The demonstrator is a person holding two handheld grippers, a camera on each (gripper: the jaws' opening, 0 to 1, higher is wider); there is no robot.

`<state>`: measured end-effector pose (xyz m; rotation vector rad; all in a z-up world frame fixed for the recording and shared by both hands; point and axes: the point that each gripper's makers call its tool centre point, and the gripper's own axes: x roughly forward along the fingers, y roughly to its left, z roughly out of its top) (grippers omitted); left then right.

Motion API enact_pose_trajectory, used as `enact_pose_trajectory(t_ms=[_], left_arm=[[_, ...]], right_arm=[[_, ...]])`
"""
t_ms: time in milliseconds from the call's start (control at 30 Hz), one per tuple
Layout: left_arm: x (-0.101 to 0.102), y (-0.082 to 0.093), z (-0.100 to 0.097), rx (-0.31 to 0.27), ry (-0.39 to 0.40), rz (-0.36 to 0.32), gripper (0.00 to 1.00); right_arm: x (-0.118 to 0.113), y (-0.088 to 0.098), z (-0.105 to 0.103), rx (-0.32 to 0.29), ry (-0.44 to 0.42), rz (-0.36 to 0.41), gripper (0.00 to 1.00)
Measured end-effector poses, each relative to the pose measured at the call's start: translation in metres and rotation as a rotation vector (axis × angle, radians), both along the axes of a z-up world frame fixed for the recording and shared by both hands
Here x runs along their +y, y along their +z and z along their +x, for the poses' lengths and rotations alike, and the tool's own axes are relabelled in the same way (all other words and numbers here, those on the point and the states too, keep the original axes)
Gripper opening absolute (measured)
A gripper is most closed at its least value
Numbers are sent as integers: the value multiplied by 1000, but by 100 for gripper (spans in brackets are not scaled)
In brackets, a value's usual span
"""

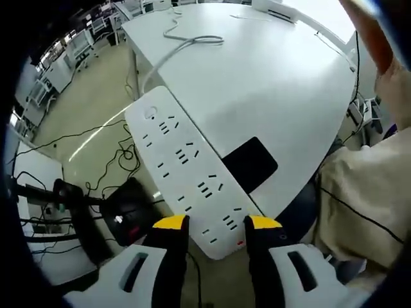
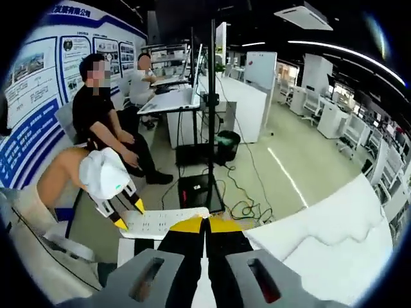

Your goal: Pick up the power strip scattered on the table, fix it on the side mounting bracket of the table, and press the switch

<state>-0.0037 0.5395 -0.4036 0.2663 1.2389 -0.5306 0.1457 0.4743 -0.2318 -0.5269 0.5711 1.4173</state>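
Note:
A long white power strip (image 1: 186,167) hangs beyond the edge of the white table (image 1: 270,77), over the floor. My left gripper (image 1: 216,224) is shut on its near end, one yellow-tipped jaw on each long side, beside a small red switch (image 1: 239,242). The strip's white cable (image 1: 192,42) runs back across the tabletop. A black rectangular plate (image 1: 250,163) sits at the table's edge right behind the strip. In the right gripper view the strip (image 2: 164,221) lies flat, held by the left gripper (image 2: 128,215). My right gripper (image 2: 205,224) is shut and empty, its tips at the strip's right end.
Black cables (image 1: 109,160) and dark equipment (image 1: 128,208) cover the floor below the strip. A person's beige sleeve (image 1: 359,192) is close on the right. A black stand pole (image 2: 212,96) with a box (image 2: 196,189) at its foot rises ahead. Two people (image 2: 96,109) sit at the left.

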Motion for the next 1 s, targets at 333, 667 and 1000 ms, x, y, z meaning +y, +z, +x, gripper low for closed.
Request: enact_pose_trajectory(t_ms=[333,667,1000], left_arm=[[29,-4,22,-6,7,-7,40],[46,-7,35,-6,4,-3,40],[4,-1,3,-7,-3,9,40]], right_arm=[[30,-27,-14,-9,67,-67,0],[47,-68,-23,-54,161,-186,0],[51,-85,-24,-27,151,-221,0]])
